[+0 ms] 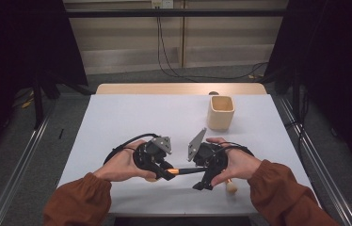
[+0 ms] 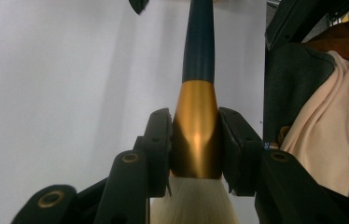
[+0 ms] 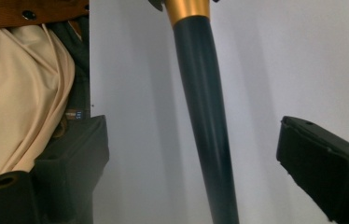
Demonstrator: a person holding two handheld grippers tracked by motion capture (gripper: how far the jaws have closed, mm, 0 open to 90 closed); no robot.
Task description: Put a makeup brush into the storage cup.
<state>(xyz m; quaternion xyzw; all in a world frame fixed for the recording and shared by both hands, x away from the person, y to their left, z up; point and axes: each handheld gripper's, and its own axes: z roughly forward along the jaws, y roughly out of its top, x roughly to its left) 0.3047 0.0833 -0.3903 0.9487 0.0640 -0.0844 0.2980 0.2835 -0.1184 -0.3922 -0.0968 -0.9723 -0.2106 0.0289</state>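
a makeup brush (image 1: 183,170) with a dark handle and a gold ferrule is held level above the near part of the white table (image 1: 132,117), between the two hands. the left gripper (image 1: 168,175) is clenched on the gold ferrule; in the left gripper view the ferrule (image 2: 196,130) is seen pressed between both black pads, with the pale bristles (image 2: 193,205) towards the camera and the dark handle (image 2: 198,42) pointed away.

the right gripper (image 1: 202,181) is released. in the right gripper view the dark handle (image 3: 205,130) is seen passing between its two jaws, and a clear gap is left on each side, so no pad is touching it. the handle is placed a little nearer to the left jaw of that view than to the right one.

a second brush (image 1: 231,186), with a pale tip, is lain on the table just beside the right hand (image 1: 237,162), at the near right. a light wooden cup (image 1: 220,112) is stood upright on the far right part of the table, well apart from both grippers. the left hand (image 1: 122,165) is seen at the near left, in a brown sleeve (image 1: 77,200).
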